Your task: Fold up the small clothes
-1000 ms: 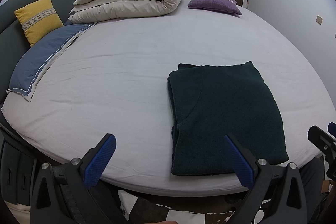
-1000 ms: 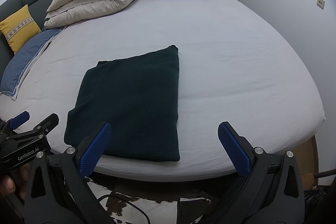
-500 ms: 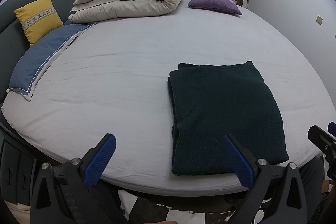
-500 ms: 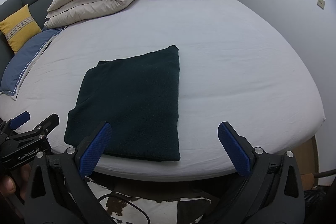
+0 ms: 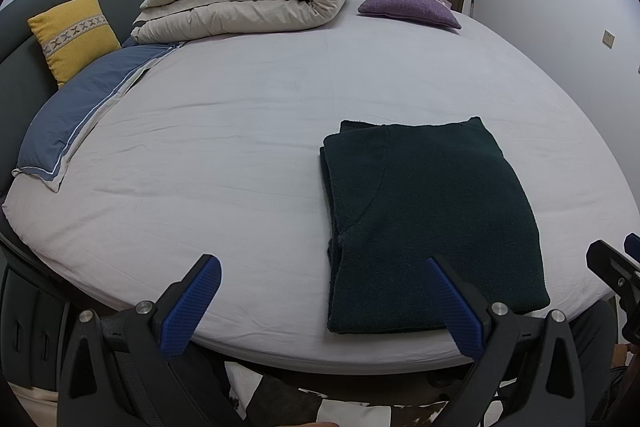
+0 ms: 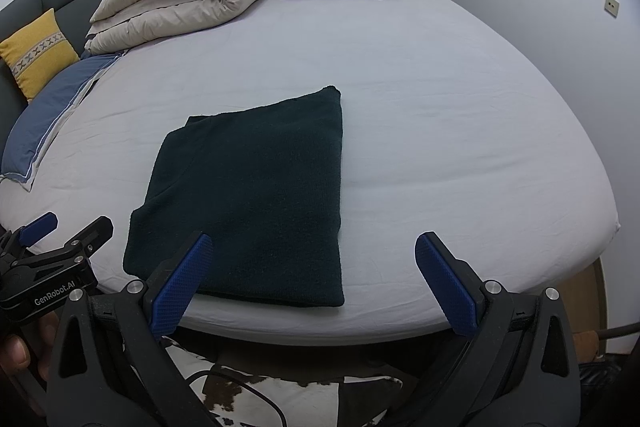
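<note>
A dark green knitted garment (image 5: 432, 227) lies folded into a flat rectangle near the front edge of the bed; it also shows in the right wrist view (image 6: 248, 195). My left gripper (image 5: 320, 303) is open and empty, held just off the bed's front edge, its right finger in front of the garment's near edge. My right gripper (image 6: 316, 283) is open and empty, at the garment's near right corner. Each gripper shows at the edge of the other's view.
The bed sheet (image 5: 208, 155) is light grey. A rolled beige duvet (image 5: 248, 3), a purple cushion (image 5: 408, 7), a yellow cushion (image 5: 74, 35) and a blue pillow (image 5: 84, 107) lie at the back and left. A wall (image 6: 540, 27) stands on the right.
</note>
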